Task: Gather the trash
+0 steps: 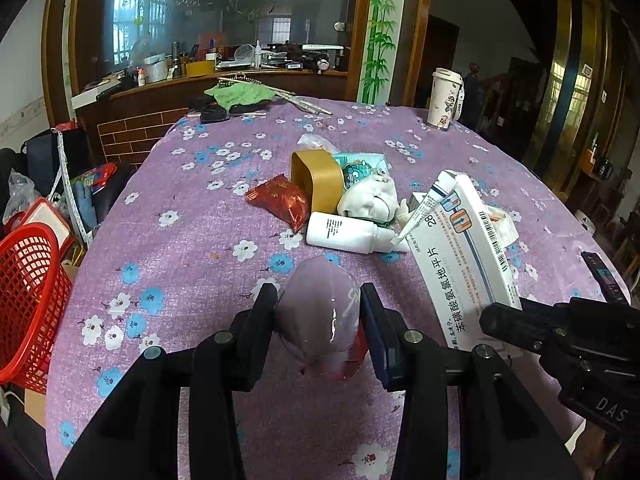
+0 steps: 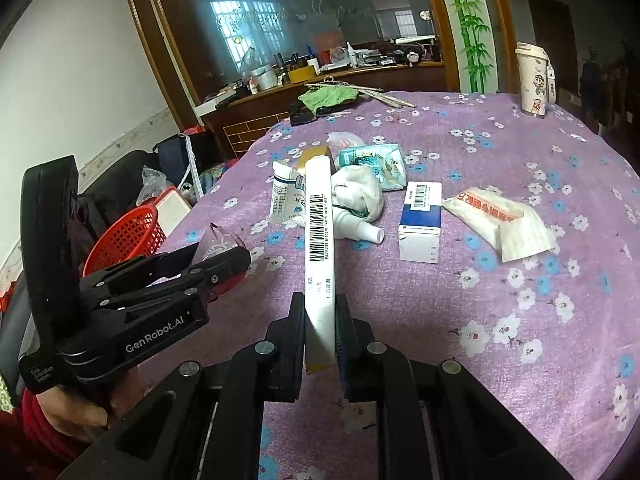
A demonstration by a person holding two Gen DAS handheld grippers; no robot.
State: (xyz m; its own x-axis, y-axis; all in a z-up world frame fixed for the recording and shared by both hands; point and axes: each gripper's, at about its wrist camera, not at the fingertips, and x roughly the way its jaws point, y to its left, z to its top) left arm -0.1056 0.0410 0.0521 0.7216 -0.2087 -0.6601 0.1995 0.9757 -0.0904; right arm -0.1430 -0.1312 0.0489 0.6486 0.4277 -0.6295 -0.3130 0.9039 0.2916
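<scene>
Mid-collect, both hands loaded. My left gripper (image 1: 320, 300) is clamped on a clear plastic wrapper (image 1: 320, 316), held up off the worktop (image 1: 180, 248). My right gripper (image 2: 321, 312) is closed tight on the flat medicine box (image 2: 318, 248), edge-on between the pads, also lifted.

Next, I'd judge: carry both to the red basket (image 1: 28, 300) sitting off the left edge of the worktop and let go over it. It's well apart from both loads, so it means a long swing left.

Still on the worktop, by my count:
- 1 red snack packet (image 1: 280, 200)
- 1 gold tape roll (image 1: 316, 180)
- 1 white bottle (image 1: 344, 234)
- 1 ointment tube (image 1: 430, 204)
- 1 crumpled tissue wad (image 1: 370, 200)
- 1 blue-white small box (image 2: 422, 222)
- 1 white paper sachet (image 2: 500, 216)
- 1 teal cartoon pack (image 2: 376, 164)
</scene>
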